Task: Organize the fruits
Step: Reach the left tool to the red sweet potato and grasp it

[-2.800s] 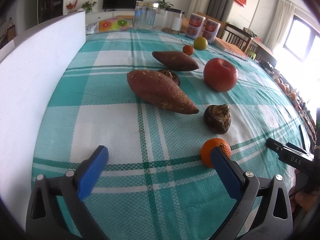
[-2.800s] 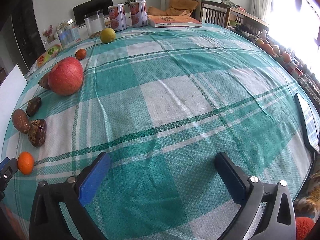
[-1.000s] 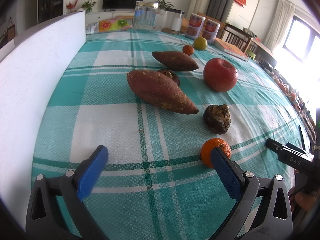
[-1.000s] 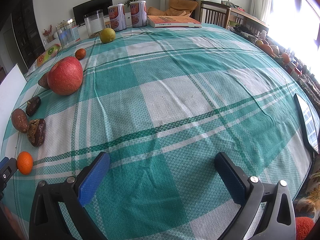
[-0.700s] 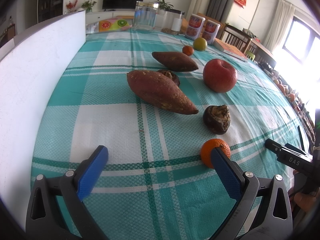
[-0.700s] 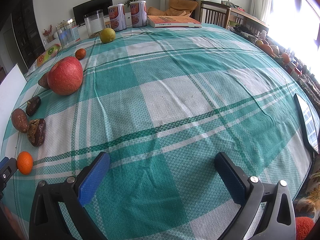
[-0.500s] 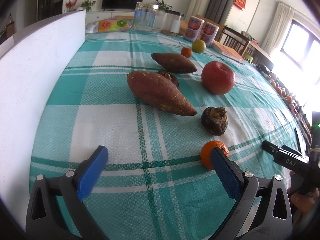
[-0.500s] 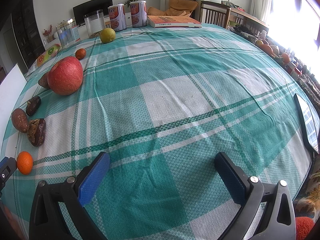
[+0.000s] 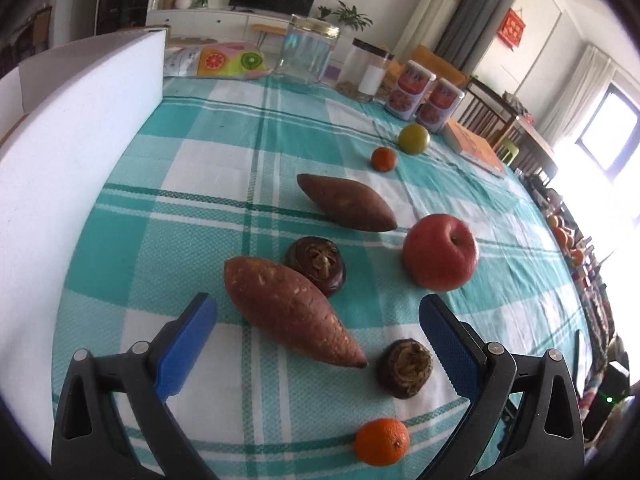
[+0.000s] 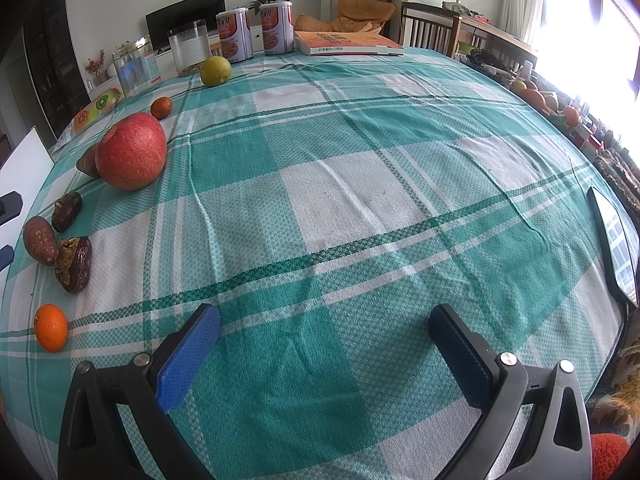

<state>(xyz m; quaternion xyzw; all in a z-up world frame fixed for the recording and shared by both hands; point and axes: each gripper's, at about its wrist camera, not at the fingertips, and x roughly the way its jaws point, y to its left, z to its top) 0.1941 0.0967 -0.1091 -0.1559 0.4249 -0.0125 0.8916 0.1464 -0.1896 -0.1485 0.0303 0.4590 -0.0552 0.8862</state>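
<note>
Two sweet potatoes, an apple and small citrus lie spread on the checked table (image 9: 200,208).

Nearest the wide-open left gripper (image 9: 318,336) lies the large sweet potato (image 9: 290,310), its tip between the blue fingers (image 9: 186,340); one dark bulb (image 9: 316,264) touches it behind, another (image 9: 406,368) sits just beside its point, a tangerine (image 9: 382,442) lower. The apple (image 9: 440,256), second sweet potato (image 9: 346,202), small orange (image 9: 384,159) and green citrus (image 9: 414,139) lie beyond, before jars (image 9: 306,54) and cans (image 9: 424,98). The right gripper (image 10: 324,354), spread wide, hovers over bare cloth.
</note>
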